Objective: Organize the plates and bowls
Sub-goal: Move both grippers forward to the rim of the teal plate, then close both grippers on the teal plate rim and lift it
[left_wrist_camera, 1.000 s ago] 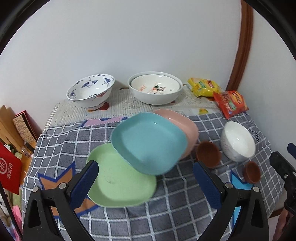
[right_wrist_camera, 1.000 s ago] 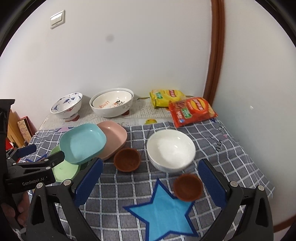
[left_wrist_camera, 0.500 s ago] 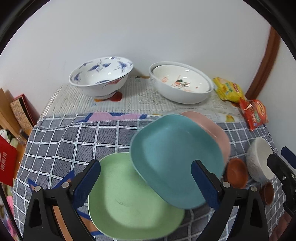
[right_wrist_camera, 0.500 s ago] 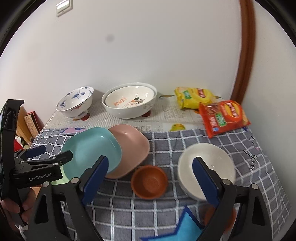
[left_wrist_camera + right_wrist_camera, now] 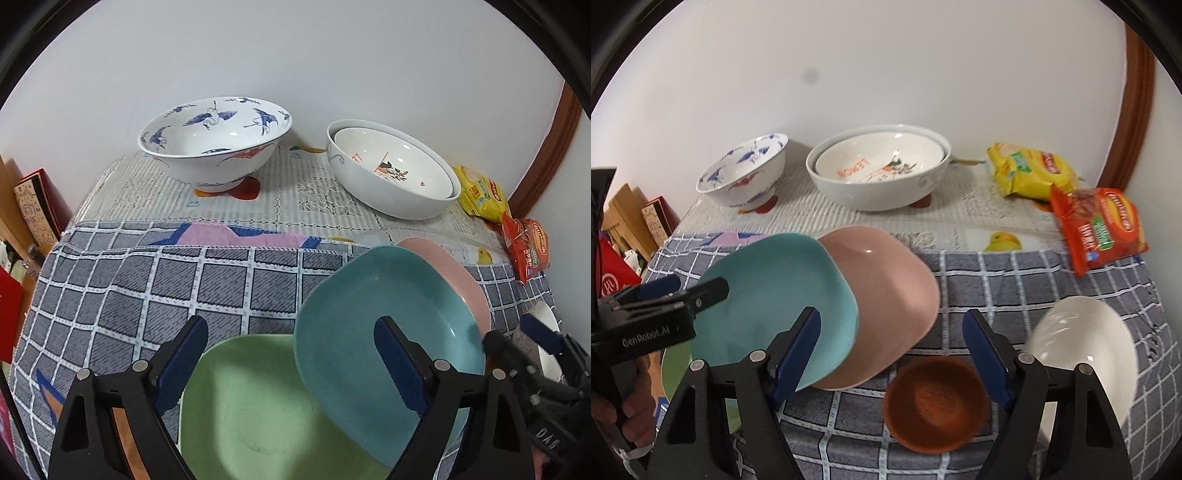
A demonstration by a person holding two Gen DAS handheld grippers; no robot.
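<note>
Three square plates overlap on the checked cloth: a green plate (image 5: pixel 258 406) lowest, a teal plate (image 5: pixel 388 325) leaning on it, and a pink plate (image 5: pixel 454 266) under the teal one's far side. My left gripper (image 5: pixel 290 332) hangs over the seam between green and teal, jaws closing, pads touching nothing. My right gripper (image 5: pixel 892 323) hovers over the pink plate (image 5: pixel 886 295) rim and a small brown bowl (image 5: pixel 934 402), jaws closing, nothing pressed. A white bowl (image 5: pixel 1082 350) sits to its right. The teal plate (image 5: pixel 768 295) lies left of it.
At the back by the wall stand a blue-patterned bowl (image 5: pixel 214 147) and two nested white bowls (image 5: pixel 391 170). Yellow (image 5: pixel 1030 170) and red (image 5: pixel 1100 225) snack packs lie at the back right. Boxes (image 5: pixel 37 206) stand off the table's left edge. A hand (image 5: pixel 628 406) holds the left gripper.
Both grippers have come down and forward toward the plates, which now fill more of each view. Both pairs of jaws stand narrower. The second small brown bowl has left view.
</note>
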